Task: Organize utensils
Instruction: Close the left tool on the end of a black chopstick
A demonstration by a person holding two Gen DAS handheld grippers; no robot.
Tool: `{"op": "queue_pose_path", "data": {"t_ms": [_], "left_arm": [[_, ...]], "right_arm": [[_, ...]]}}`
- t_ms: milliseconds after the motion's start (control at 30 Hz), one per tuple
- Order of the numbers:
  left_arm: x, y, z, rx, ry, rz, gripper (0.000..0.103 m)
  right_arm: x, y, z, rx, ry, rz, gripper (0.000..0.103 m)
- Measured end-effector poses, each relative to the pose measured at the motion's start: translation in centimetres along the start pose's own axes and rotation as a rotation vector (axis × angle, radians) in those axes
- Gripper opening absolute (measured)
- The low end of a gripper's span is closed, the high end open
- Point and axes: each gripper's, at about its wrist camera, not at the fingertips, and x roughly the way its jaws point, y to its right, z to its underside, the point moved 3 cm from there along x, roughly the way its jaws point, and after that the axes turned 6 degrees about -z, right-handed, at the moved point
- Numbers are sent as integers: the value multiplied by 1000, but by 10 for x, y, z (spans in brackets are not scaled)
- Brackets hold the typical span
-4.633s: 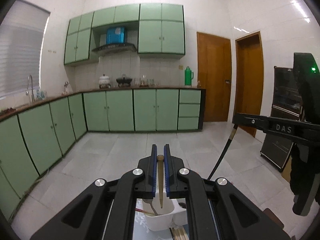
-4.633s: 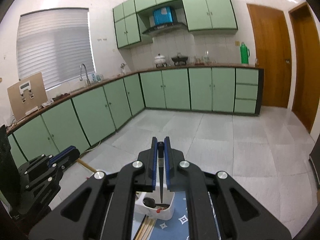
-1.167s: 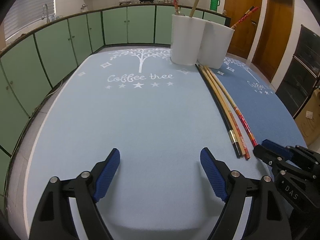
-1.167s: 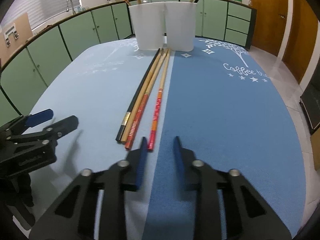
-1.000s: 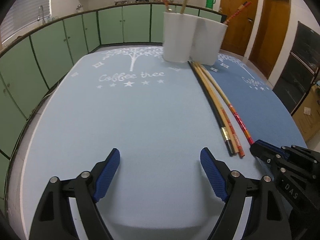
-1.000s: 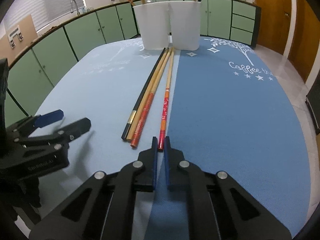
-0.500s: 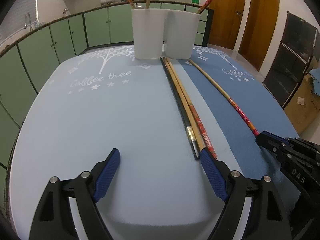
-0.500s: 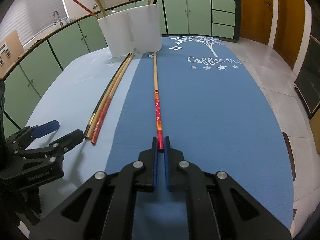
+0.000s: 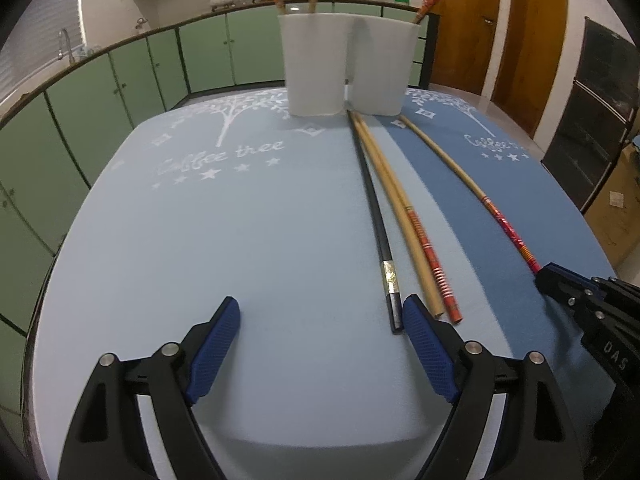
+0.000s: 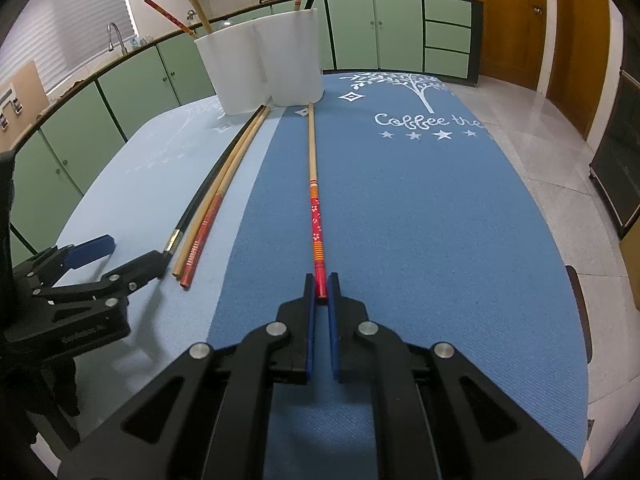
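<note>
A white two-compartment holder [image 9: 344, 66] [image 10: 264, 66] stands at the table's far end with several chopsticks in it. My right gripper [image 10: 321, 286] is shut on the near end of a red-patterned chopstick [image 10: 314, 200], which lies along the dark blue mat; it also shows in the left wrist view [image 9: 472, 188]. Three chopsticks lie side by side on the light blue mat: a black one [image 9: 374, 216], a plain wooden one [image 9: 394, 208], a red-ended one [image 9: 430, 256]. My left gripper [image 9: 320, 320] is open and empty, its right finger [image 9: 428, 344] just before the black chopstick's near end.
The table [image 9: 208, 240] is covered by a light blue and a dark blue "Coffee tree" mat [image 10: 420, 208]. Green kitchen cabinets [image 9: 120, 80] and wooden doors [image 9: 520, 32] surround it. The right gripper's body [image 9: 592, 320] sits at the left view's right edge.
My right gripper shut on the red-patterned chopstick and swung it to the right, away from the other three. My left gripper moved right, toward those three.
</note>
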Motion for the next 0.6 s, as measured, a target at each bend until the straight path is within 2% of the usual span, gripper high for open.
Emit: {"op": "queue_pose_path", "data": {"t_ms": [233, 400, 467, 533, 600], "left_arm": [[-5, -6, 8, -30, 3, 14, 81], [-4, 2, 6, -7, 2, 22, 80], [-4, 6, 5, 5, 5, 11, 73], [-5, 10, 4, 16, 11, 11, 59], [-6, 14, 4, 24, 17, 20, 50]], "right_arm": [[-1, 1, 0, 4, 1, -25, 7], [0, 1, -1, -2, -3, -33, 7], [-1, 1, -1, -6, -5, -33, 7], [0, 1, -1, -10, -8, -33, 7], [1, 0, -1, -15, -10, -30, 7]]}}
